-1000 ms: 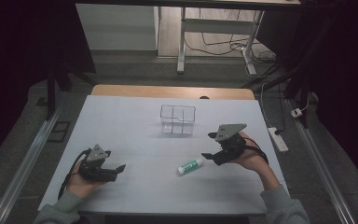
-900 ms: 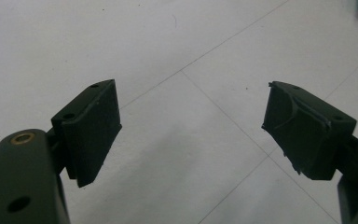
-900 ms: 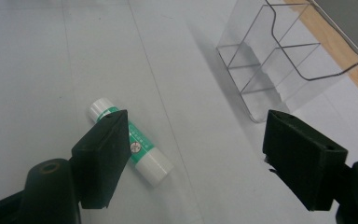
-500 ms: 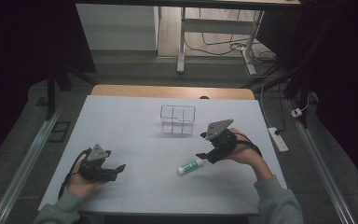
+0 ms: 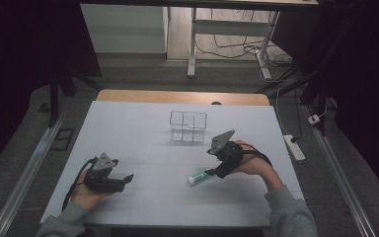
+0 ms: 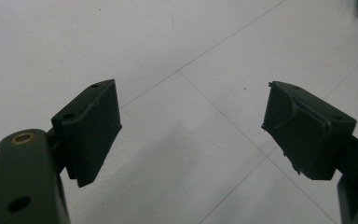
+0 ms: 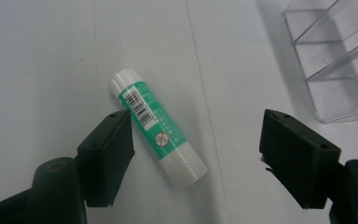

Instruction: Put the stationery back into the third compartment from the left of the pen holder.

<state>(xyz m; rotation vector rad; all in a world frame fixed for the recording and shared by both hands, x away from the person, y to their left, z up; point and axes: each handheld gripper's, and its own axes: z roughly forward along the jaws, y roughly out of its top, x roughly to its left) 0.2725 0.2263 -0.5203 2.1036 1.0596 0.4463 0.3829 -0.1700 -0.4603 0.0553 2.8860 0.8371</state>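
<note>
One green-and-white cylindrical glue stick [image 7: 157, 127] is lying on the white table [image 5: 143, 133]. One clear plastic compartmented organiser box [image 5: 188, 126] is standing there. Two black two-jaw grippers are showing: left gripper [image 5: 126, 178], right gripper [image 5: 212, 173].

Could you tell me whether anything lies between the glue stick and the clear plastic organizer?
Nothing: in the right gripper view, only bare white table separates the glue stick from the clear organizer.

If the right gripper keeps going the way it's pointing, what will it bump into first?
Probably the green-and-white glue stick lying on the white table: the right gripper points down at it, jaws open around it, not yet touching.
</note>
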